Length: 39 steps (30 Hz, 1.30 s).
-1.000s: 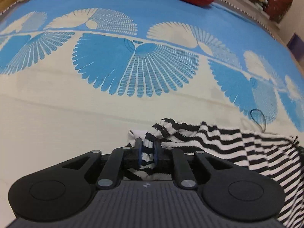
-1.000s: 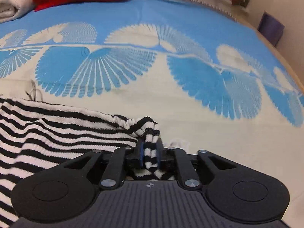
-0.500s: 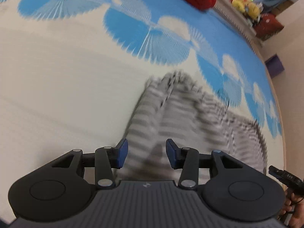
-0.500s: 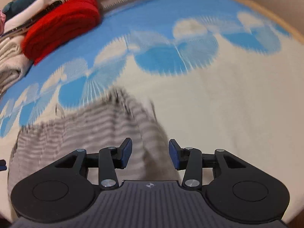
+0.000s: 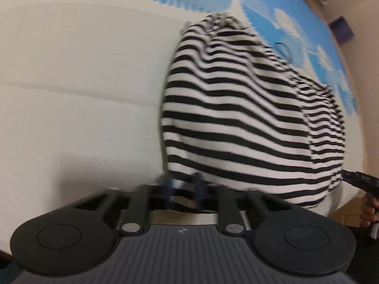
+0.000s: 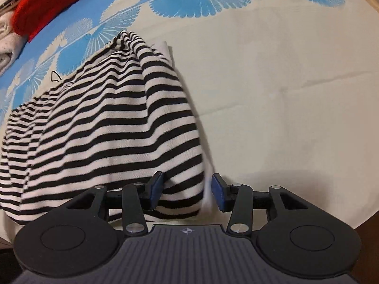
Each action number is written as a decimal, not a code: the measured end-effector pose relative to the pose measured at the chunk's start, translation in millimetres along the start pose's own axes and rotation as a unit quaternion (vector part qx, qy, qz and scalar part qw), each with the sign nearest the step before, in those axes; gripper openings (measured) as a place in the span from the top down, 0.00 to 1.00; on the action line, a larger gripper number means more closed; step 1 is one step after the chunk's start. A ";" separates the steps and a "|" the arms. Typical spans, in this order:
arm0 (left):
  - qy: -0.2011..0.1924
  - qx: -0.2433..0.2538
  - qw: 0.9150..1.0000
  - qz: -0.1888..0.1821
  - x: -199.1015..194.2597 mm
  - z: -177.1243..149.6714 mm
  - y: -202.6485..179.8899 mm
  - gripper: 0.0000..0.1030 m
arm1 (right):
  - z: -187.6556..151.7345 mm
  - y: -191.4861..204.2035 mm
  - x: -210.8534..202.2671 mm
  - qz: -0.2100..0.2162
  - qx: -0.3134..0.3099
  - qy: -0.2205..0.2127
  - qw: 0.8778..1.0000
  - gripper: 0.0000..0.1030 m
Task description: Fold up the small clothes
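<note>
While striped garment (image 5: 236,118) lies bunched on bed (image 5: 71,94), I see right tongs (image 6: 187,194) wide apart around its near edge; left tongs (image 5: 184,187) blurred, narrow gap, grip I cannot tell.

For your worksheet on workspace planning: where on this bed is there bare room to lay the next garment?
The cream sheet right of the striped top lies bare; so does the cream left of it. Crowded: the far corner, with a red bundle and pale clothes.
</note>
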<state>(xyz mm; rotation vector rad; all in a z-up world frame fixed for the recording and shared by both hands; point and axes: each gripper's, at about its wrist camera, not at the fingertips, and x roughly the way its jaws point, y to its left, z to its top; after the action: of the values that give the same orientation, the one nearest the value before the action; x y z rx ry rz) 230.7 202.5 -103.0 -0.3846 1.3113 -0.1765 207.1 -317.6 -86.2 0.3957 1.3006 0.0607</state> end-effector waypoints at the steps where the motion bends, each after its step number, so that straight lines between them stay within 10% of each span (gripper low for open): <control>1: -0.013 0.004 1.000 0.002 -4.4 -0.2 0.2 1.00 | 1.0 -0.6 -3.3 0.005 0.003 -0.005 1.000 0.86; 7: -0.114 -0.015 0.993 -0.003 -60.7 -11.4 13.2 1.00 | 5.6 -20.4 -57.6 0.073 0.048 -0.120 0.989 0.92; 16: 0.012 0.027 0.993 0.113 -10.9 -30.6 1.6 0.96 | -2.5 -11.7 -6.3 -0.044 -0.015 0.010 0.999 0.89; 23: -0.134 0.034 0.990 0.026 -48.2 -16.6 -26.3 0.81 | 2.9 13.5 -32.4 -0.040 -0.070 -0.117 0.990 0.74; 31: -0.119 0.135 0.984 -0.006 -11.2 -4.0 -95.1 0.81 | 6.5 12.5 22.0 -0.118 -0.089 -0.012 0.989 0.62; 39: -0.156 0.066 0.986 0.010 14.6 41.0 -103.4 0.81 | 31.7 45.2 -16.1 -0.057 -0.113 -0.184 0.975 0.62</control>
<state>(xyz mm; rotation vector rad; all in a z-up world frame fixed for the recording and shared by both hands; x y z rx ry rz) 283.0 109.2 -69.3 -0.2735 0.9888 -0.1765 240.6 -287.7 -50.3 0.1276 0.9351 0.0350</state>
